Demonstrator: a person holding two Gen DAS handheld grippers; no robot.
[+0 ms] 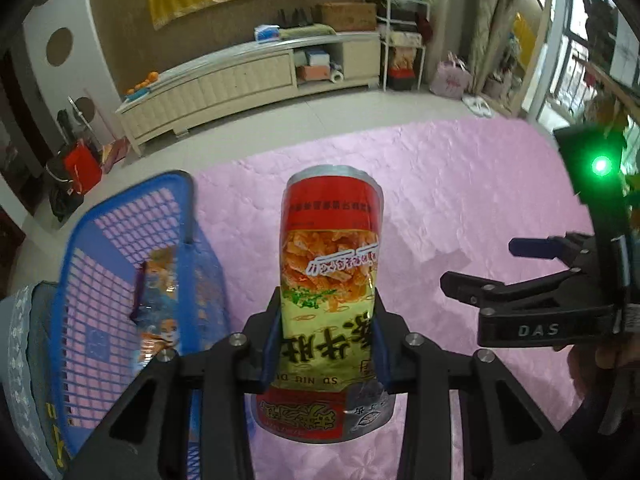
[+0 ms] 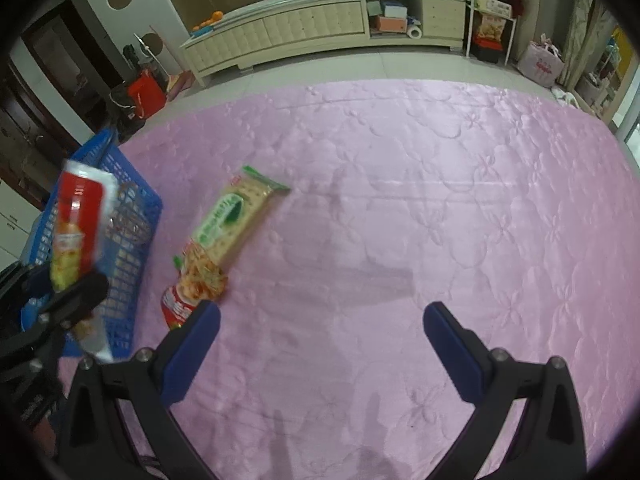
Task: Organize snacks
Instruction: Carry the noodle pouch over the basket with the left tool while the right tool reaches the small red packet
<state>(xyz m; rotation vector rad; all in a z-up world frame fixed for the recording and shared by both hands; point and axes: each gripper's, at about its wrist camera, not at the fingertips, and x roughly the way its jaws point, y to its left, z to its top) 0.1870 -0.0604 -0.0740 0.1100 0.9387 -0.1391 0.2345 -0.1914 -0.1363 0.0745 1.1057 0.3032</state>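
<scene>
My left gripper (image 1: 326, 344) is shut on a red and gold snack bag (image 1: 330, 264), held off the pink cloth (image 1: 440, 200); the same snack bag (image 2: 76, 232) shows blurred at the left of the right wrist view. A blue mesh basket (image 1: 120, 264) stands to its left with another snack packet (image 1: 158, 304) inside. My right gripper (image 2: 320, 344) is open above the cloth with nothing between its fingers; the right gripper (image 1: 480, 268) also shows from the side in the left wrist view. A green cracker pack (image 2: 240, 216) and a red snack bag (image 2: 192, 288) lie on the cloth beside the basket (image 2: 132, 248).
The pink cloth (image 2: 440, 200) covers the whole work surface. Beyond its far edge is tiled floor, a long cream cabinet (image 2: 320, 24), a metal shelf rack (image 1: 404, 40) and bags by the wall. A hand (image 1: 592, 360) holds the right gripper's handle.
</scene>
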